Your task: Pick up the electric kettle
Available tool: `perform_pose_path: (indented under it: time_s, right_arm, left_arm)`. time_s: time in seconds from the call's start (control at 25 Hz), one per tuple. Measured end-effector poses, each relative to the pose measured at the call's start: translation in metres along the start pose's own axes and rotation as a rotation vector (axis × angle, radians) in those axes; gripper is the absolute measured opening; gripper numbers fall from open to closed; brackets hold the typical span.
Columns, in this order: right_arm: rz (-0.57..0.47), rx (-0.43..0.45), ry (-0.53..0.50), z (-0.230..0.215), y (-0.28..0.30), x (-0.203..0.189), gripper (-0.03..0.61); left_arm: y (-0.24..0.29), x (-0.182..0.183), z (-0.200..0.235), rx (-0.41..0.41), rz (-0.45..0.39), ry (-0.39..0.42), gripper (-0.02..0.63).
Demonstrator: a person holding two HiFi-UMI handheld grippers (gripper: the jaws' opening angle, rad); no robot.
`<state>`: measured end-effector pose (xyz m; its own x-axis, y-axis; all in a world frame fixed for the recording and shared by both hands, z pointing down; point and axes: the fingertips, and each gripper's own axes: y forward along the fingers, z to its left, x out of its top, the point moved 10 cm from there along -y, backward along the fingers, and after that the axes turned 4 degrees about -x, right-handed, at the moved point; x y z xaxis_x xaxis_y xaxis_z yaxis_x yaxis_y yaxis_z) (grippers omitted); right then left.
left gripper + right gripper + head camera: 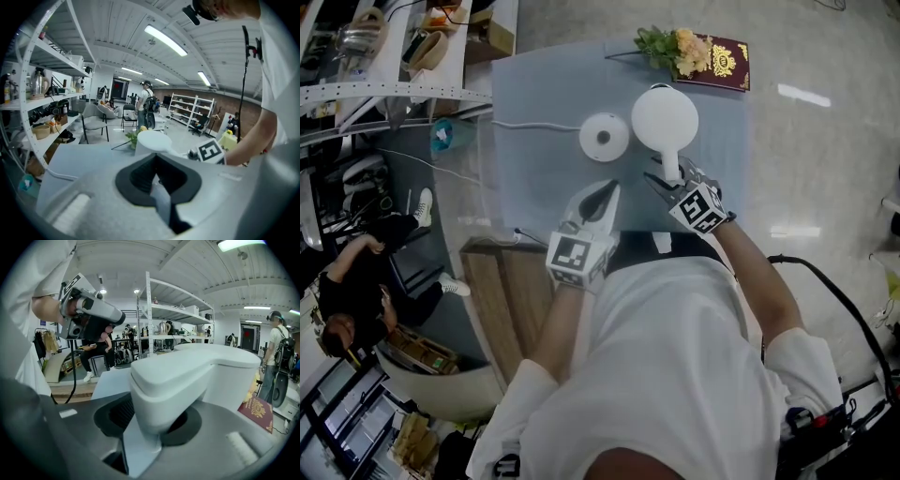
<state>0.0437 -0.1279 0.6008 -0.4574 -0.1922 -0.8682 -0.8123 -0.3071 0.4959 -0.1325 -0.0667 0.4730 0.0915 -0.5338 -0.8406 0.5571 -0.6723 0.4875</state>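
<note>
The white electric kettle (pixel 664 117) stands on the grey-blue table (pixel 544 84), right of its round white base (pixel 604 137). Its handle (pixel 671 165) points toward me. My right gripper (pixel 672 178) is at that handle. In the right gripper view the handle (pixel 164 390) lies between the jaws, with a dark gap showing on its left side. My left gripper (pixel 612 189) hovers in front of the base, its tips drawn together with nothing in them. The left gripper view shows the kettle (pixel 152 140) ahead and the right gripper's marker cube (pixel 212 152).
A white cord (pixel 534 125) runs left from the base. A bunch of flowers (pixel 670 45) and a red booklet (pixel 722 64) lie at the table's far edge. A wooden bench (pixel 502 291) stands at the near left. Shelves (pixel 384 47) and a seated person (pixel 356 272) are further left.
</note>
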Motion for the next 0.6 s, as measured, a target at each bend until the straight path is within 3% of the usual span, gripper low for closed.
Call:
perform_pose_path:
  time_s: [0.24,0.6]
  right_arm:
    - [0.032,0.038,-0.01,0.0,-0.003,0.0,0.221]
    - [0.04,-0.006,0.016,-0.008,-0.026,0.001,0.236]
  left_arm:
    - [-0.008,-0.001,-0.005,0.031,-0.01,-0.003,0.003]
    - [-0.019,0.002,-0.021,0.057,-0.042,0.001,0.003]
